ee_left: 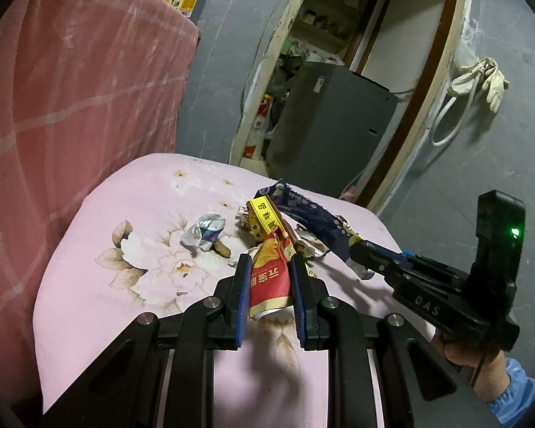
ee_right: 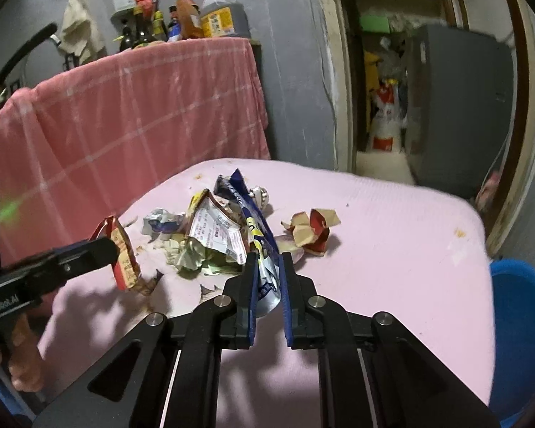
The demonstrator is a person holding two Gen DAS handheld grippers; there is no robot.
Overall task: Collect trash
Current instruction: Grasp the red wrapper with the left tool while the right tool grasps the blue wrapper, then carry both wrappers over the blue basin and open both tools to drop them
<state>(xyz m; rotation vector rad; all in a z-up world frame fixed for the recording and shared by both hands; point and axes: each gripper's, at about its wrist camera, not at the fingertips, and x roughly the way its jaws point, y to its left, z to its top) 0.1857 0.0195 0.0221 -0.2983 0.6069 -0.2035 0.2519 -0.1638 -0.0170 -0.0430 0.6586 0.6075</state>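
On the far left a pink checked cloth (ee_left: 71, 82) hangs over a higher surface crowded with bottles, among them a large dark jug (ee_right: 222, 10). Right of it, the pink flowered tabletop (ee_left: 125, 207) carries the trash: a crumpled silver-and-blue wrapper (ee_left: 205, 235), a heap of torn packets (ee_right: 210, 239), and farther right a loose red-and-tan scrap (ee_right: 312, 230).

The left gripper (ee_left: 270, 267) is narrowed on a red snack packet (ee_left: 269, 278), its blue pads pressing both sides; in the right wrist view that packet hangs clear of the tabletop. The right gripper (ee_right: 268, 262) is pinched almost shut on the near end of a long dark-blue wrapper (ee_right: 253, 221), whose far end appears to lie across the heap.

Both hands look loaded, so the step in hand seems to be the pick-up, with carrying off next. That likely means lifting the blue wrapper free without dragging its neighbours along, then swinging both pieces right, probably to the blue bin (ee_right: 520, 321) just beyond the tabletop's right edge, if that is the receptacle.

Only the right wrist view shows that bin and the red-and-tan scrap. Only the left wrist view shows the right gripper from outside, with the hand (ee_left: 481, 360) and blue sleeve holding it, and the pale gloves (ee_left: 488, 78) hung on the wall.
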